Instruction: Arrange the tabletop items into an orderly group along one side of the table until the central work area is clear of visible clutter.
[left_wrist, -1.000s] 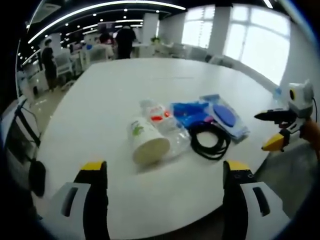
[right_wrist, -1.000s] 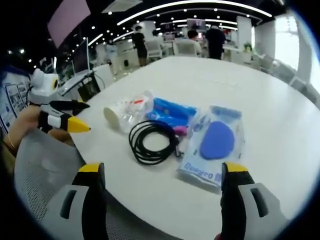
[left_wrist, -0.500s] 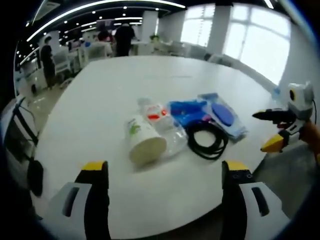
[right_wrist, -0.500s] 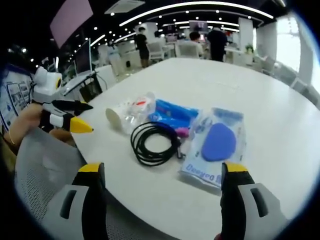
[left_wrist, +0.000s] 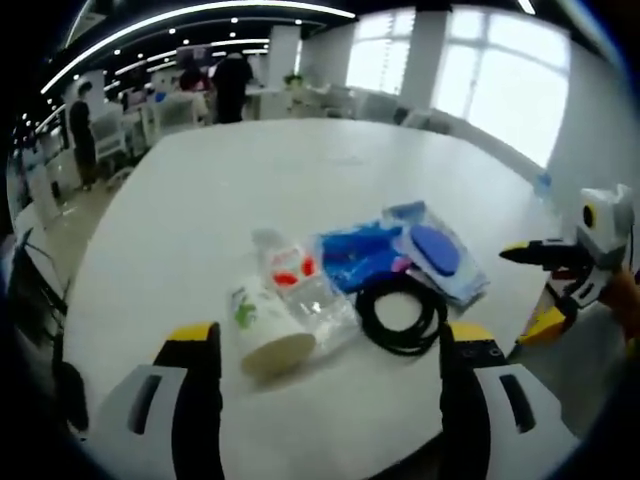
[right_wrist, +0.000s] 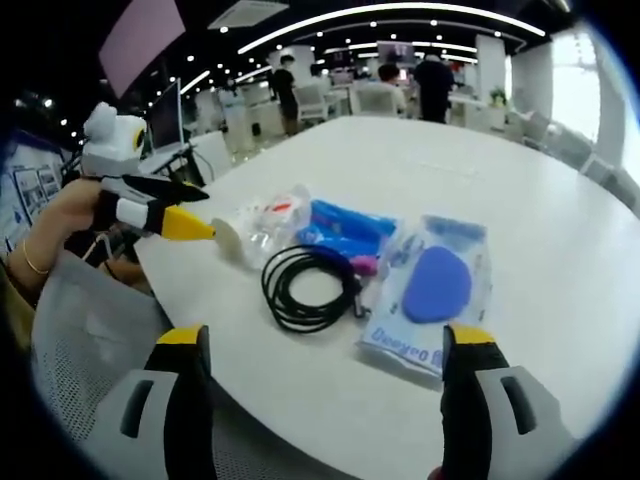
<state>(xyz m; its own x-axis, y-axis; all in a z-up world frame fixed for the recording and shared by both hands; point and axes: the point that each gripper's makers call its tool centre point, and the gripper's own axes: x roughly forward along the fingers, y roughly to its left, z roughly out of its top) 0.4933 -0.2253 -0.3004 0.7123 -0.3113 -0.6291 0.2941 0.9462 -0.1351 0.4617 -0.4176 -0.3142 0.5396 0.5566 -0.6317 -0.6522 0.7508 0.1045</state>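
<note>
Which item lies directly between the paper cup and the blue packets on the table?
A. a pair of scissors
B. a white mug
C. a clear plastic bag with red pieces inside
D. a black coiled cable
C: in the left gripper view the clear plastic bag with red pieces rests against the paper cup, with the blue packets on its far side.

Ahead of my jaws the table (right_wrist: 560, 250) looked smooth, matt white. The cup (left_wrist: 262, 330) seemed paper, the bags (right_wrist: 432, 290) glossy clear plastic, the cable (right_wrist: 305, 285) matt black rubber.
</note>
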